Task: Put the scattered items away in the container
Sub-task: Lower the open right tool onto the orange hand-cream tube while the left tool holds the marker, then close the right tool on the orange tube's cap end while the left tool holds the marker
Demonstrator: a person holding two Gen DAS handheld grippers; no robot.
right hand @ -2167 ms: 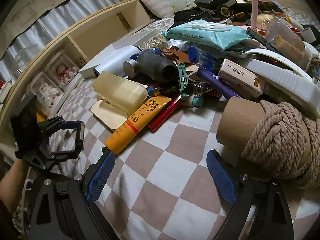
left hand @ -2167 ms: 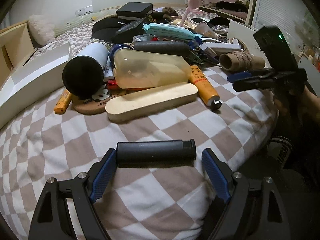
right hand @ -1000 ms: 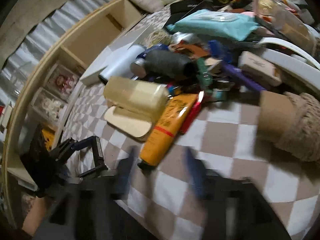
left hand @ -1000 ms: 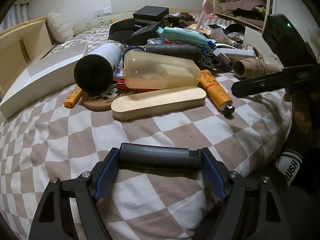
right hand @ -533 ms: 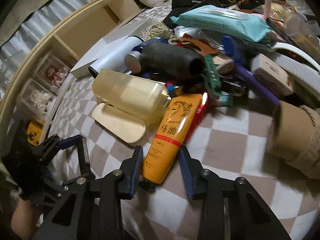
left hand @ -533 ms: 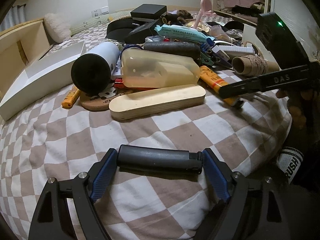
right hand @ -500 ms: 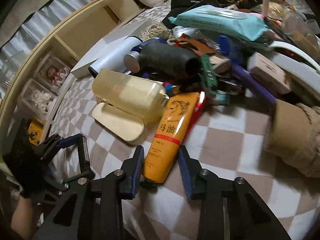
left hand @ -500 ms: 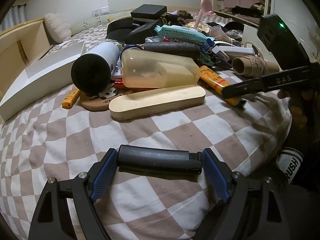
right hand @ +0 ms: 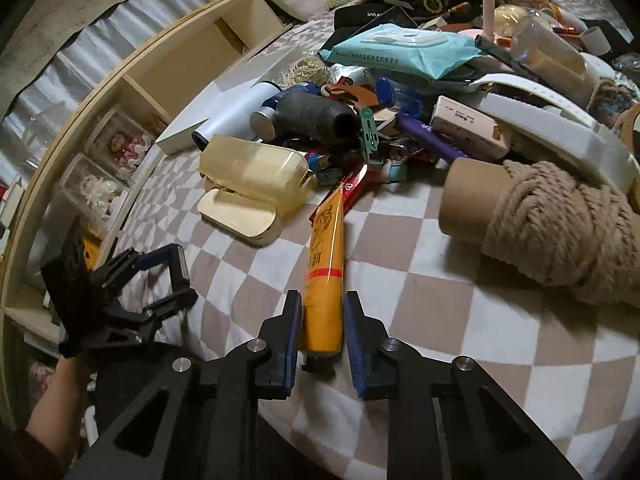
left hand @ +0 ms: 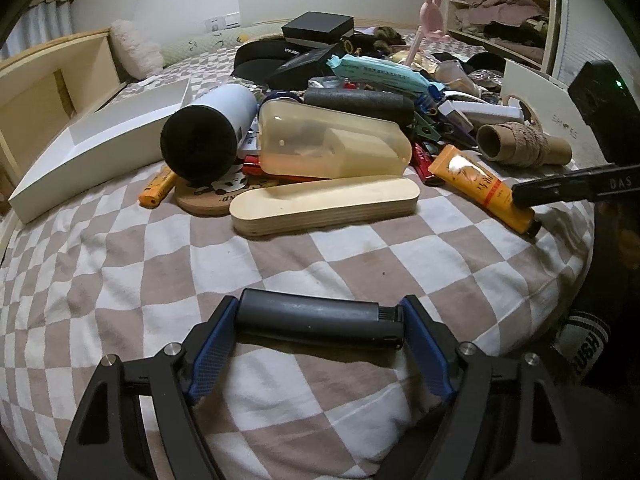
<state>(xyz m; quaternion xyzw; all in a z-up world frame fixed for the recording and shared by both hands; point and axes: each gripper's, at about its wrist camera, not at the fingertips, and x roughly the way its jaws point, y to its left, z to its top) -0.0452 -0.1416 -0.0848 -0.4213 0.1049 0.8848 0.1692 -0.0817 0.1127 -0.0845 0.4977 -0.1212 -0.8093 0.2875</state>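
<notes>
My right claw (right hand: 322,334) has just closed on the cap end of the orange tube (right hand: 326,276), which lies flat at lower centre. My left claw (left hand: 318,344) clamps a dark grey cylinder (left hand: 318,316) crosswise at bottom centre. The white container (left hand: 100,140) sits open at left.

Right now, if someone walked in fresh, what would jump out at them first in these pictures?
Probably the heap of clutter across the checked bedspread, with the big translucent case at its front. Next, the right gripper shut on the orange tube near the bed's edge, and the left gripper clamping a dark cylinder end to end.
</notes>
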